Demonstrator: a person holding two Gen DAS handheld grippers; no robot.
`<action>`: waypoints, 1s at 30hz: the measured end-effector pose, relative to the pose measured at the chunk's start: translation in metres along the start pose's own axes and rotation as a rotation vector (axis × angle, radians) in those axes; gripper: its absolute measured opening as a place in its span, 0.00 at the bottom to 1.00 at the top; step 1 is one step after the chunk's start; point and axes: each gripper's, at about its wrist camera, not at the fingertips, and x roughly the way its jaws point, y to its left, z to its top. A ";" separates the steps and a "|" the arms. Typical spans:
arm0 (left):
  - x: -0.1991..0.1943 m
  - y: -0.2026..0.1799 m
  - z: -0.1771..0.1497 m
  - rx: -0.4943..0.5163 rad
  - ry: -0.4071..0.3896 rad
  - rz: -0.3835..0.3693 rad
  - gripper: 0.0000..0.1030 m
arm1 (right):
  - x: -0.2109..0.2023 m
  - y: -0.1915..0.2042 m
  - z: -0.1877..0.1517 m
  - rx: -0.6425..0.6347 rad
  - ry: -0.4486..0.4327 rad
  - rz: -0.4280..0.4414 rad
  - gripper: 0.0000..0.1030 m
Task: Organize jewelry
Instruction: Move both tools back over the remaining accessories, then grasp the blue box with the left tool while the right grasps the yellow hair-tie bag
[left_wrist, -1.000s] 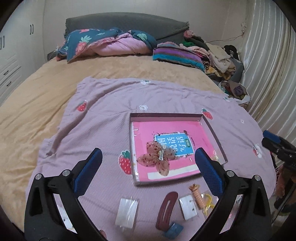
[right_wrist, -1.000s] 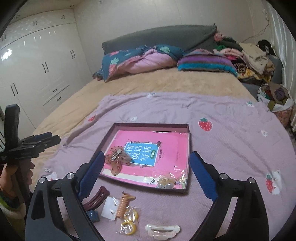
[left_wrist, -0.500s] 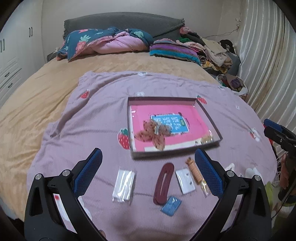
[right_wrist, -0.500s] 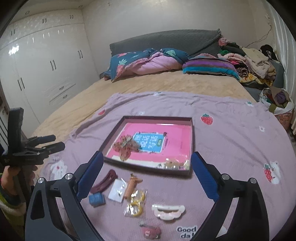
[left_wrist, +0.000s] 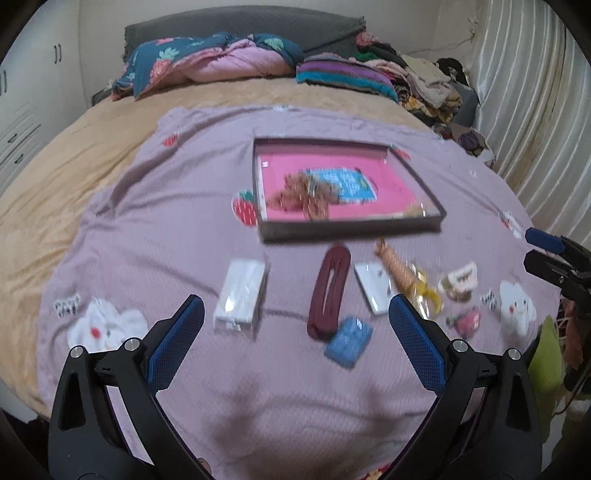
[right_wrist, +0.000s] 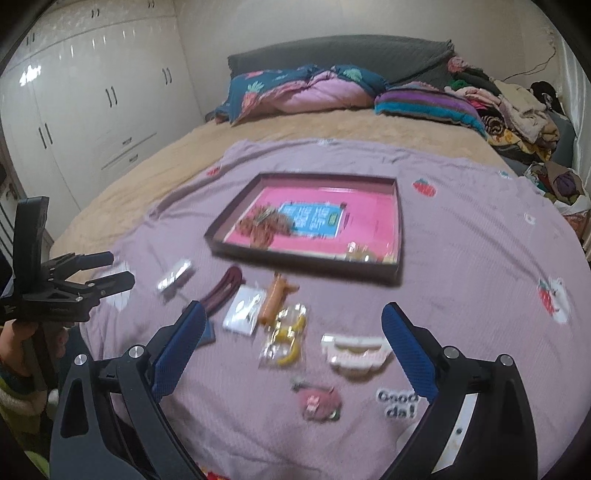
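Note:
A dark tray (left_wrist: 351, 230) (right_wrist: 306, 262) with a pink bottom lies on a lilac blanket and holds a brown butterfly clip (left_wrist: 306, 194) (right_wrist: 264, 225). In front of it lie loose pieces: a maroon hair clip (left_wrist: 328, 291) (right_wrist: 223, 290), a blue square (left_wrist: 349, 341), a white card (left_wrist: 373, 282) (right_wrist: 245, 308), an orange spiral tie (left_wrist: 395, 266) (right_wrist: 275, 299), a clear packet (left_wrist: 242, 291), a yellow bagged item (right_wrist: 286, 336), a white claw clip (right_wrist: 354, 350) and a pink clip (right_wrist: 317, 402). My left gripper (left_wrist: 295, 332) and right gripper (right_wrist: 291, 347) are open, empty, above the near pieces.
The blanket (left_wrist: 166, 221) covers a tan bed with pillows (left_wrist: 207, 66) and folded clothes (left_wrist: 424, 85) at the head. White wardrobes (right_wrist: 92, 103) stand at the left and a curtain (left_wrist: 535, 110) at the right. The bed's near edge is just below my grippers.
Both grippers have pulled back and up from the tray, so more of the loose pieces in front of it show. Both stayed open and empty.

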 end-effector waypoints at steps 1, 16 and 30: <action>0.002 0.000 -0.006 0.002 0.012 -0.006 0.91 | 0.002 0.003 -0.005 -0.009 0.011 -0.002 0.93; 0.028 -0.020 -0.056 0.079 0.135 -0.097 0.91 | 0.032 0.014 -0.047 -0.025 0.130 0.039 0.92; 0.071 -0.043 -0.052 0.100 0.216 -0.172 0.47 | 0.083 0.011 -0.039 -0.028 0.267 0.101 0.67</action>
